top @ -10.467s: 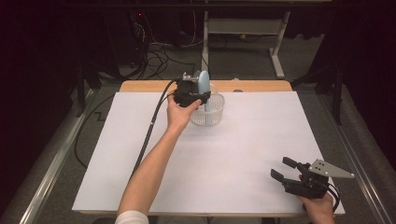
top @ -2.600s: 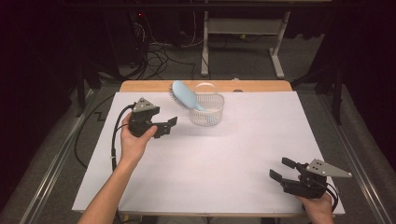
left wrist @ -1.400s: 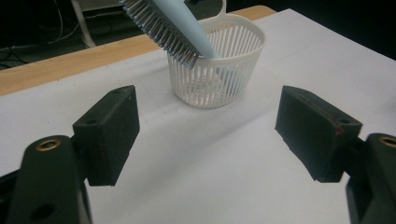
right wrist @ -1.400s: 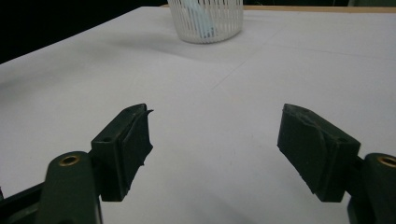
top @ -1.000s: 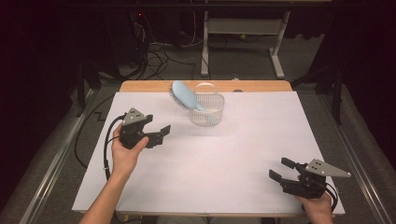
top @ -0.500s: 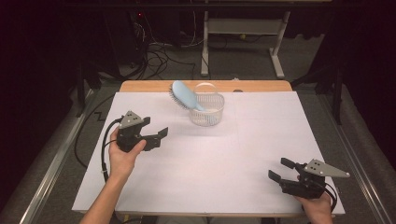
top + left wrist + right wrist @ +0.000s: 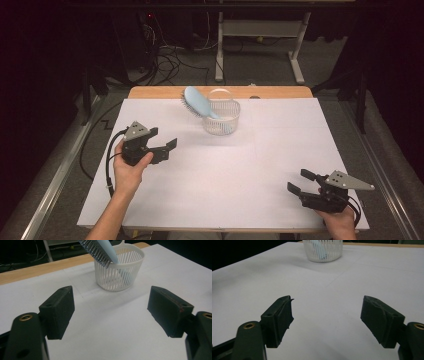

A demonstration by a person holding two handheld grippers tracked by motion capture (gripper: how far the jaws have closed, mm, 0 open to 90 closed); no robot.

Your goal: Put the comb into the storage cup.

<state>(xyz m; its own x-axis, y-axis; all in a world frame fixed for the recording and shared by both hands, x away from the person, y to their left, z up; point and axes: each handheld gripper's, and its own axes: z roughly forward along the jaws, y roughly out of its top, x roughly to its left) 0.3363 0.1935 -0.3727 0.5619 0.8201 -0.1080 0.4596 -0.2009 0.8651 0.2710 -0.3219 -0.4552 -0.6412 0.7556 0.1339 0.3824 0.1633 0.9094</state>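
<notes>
A light blue hairbrush [image 7: 199, 104] leans handle-down in a small white slotted basket [image 7: 222, 122] near the table's far edge; its bristled head sticks out over the rim to the left. The left gripper view has the brush [image 7: 100, 250] and basket [image 7: 120, 267] straight ahead. My left gripper [image 7: 166, 146] hovers open and empty over the white table at the left, well short of the basket. At the near right corner my right gripper [image 7: 301, 182] is open with nothing between its fingers; its view catches the basket [image 7: 323, 250] far off.
White sheet [image 7: 240, 170] covers the table, with a wooden strip [image 7: 150, 92] along the far edge. Cables and a metal stand's legs [image 7: 297, 55] lie on the floor beyond. A black cable [image 7: 107, 165] trails from the left gripper off the table's left side.
The left hand has drifted slightly back toward the near left, away from the basket, with its jaws still apart. The right gripper, brush and basket have stayed put.
</notes>
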